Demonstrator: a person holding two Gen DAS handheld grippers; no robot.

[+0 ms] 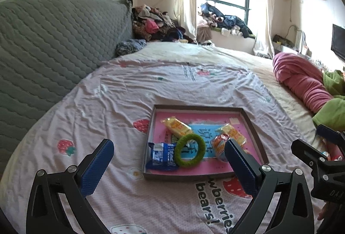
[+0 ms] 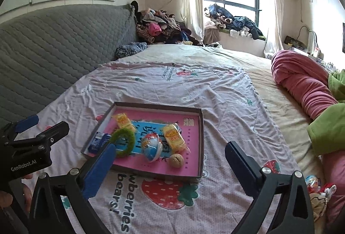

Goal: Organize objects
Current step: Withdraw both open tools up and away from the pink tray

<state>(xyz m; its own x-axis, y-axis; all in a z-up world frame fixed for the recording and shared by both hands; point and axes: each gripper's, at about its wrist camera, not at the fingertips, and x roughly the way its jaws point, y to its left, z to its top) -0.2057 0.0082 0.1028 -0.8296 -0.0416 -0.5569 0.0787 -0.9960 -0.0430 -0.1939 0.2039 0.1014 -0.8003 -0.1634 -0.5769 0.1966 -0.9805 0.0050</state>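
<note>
- The left gripper point(image 1: 169, 155) is hovering over the bed point(image 1: 107, 104), jaws spread wide and holding nothing.
- A shallow tray point(image 1: 254, 132) is lying ahead, holding a green ring point(image 1: 189, 153), a blue packet point(image 1: 161, 156) and yellow snack packs point(image 1: 177, 127).

A shallow square cardboard tray point(image 2: 201, 126) with a pink printed floor and dark rim lies flat on the bed. Inside, a fuzzy green ring point(image 2: 124, 142) lies flat at the near left, just beside a blue foil snack packet point(image 1: 162, 156) in the near-left corner. Two yellow wrapped snack bars lie tilted, one far left point(image 1: 177, 126), one right of centre point(image 2: 174, 139). A blue, white and red egg-shaped wrapped treat point(image 2: 153, 146) sits near the middle, and a small round tan cookie point(image 2: 176, 160) lies at the near edge, just to its right.
</note>
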